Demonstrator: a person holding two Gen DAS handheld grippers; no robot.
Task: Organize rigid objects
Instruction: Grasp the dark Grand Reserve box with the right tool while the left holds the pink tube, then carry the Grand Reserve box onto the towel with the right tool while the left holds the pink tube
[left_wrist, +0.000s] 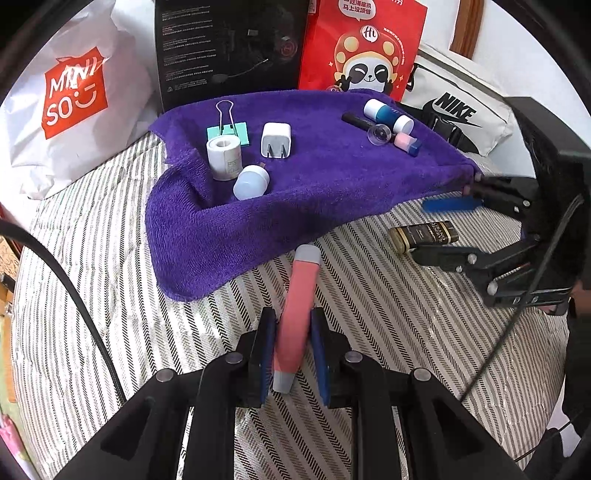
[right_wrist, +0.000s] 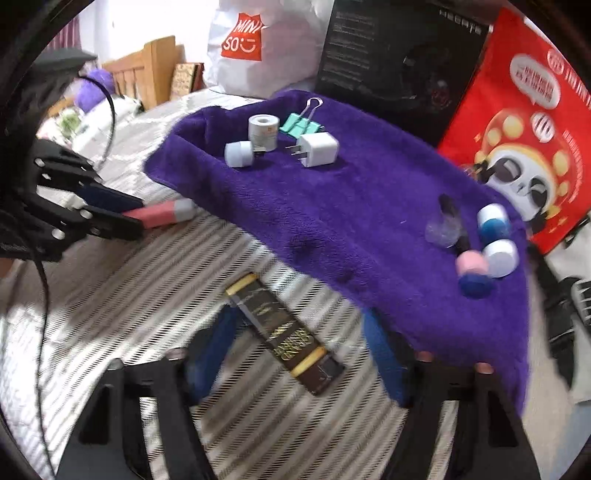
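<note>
The pink tube (left_wrist: 297, 317) is pinched in the left gripper (left_wrist: 293, 354), long axis aimed at the purple towel (left_wrist: 314, 177) just ahead, while the right gripper (right_wrist: 295, 354) is spread astride the dark gold-lettered box (right_wrist: 282, 334) beside that towel.

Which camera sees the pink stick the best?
The left wrist view: the pink stick shows whole, clamped in the left gripper. The right wrist view shows only its far end poking out.
</note>
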